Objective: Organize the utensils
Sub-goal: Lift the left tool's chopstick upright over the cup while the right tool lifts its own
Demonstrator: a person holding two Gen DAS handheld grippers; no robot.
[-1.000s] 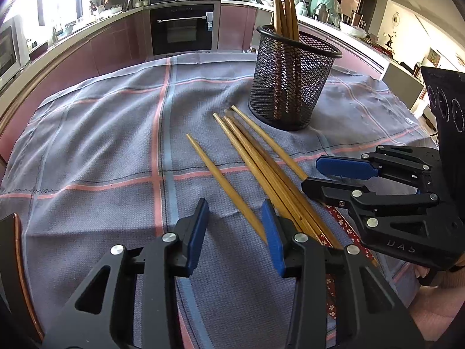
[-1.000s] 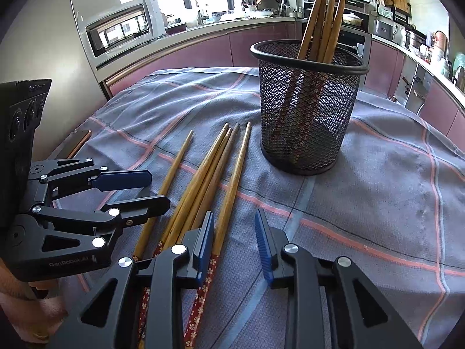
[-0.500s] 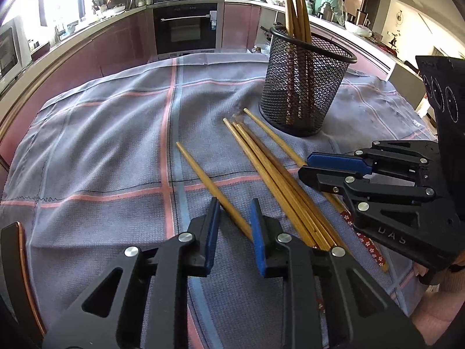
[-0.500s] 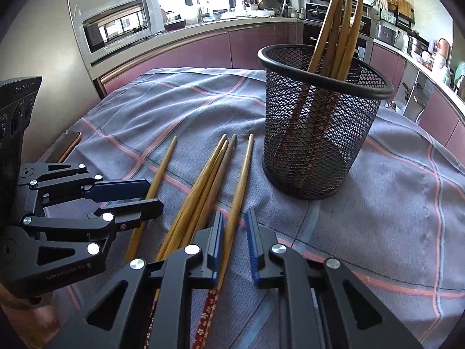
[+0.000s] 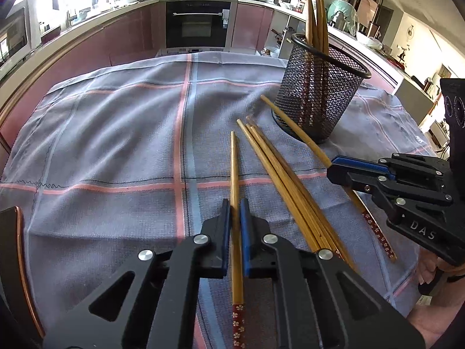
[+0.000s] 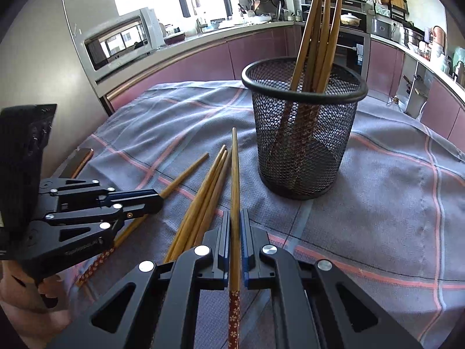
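Wooden chopsticks: one clamped in each gripper, both jaw pairs closed on the shaft.

Left gripper (image 5: 235,212) holds the left chopstick (image 5: 234,174) low over the cloth, tip pointing forward, red flowered end trailing behind the pads. Right gripper (image 6: 235,224) holds the right chopstick (image 6: 234,180) the same way, tip aimed toward the mesh holder (image 6: 302,133). Three loose chopsticks (image 5: 279,171) lie bundled on the grey checked tablecloth (image 5: 116,145) between the two grippers, just beside each. Mesh holder stands upright ahead, already containing several chopsticks. Kitchen counter and oven (image 5: 199,24) lie beyond the table.
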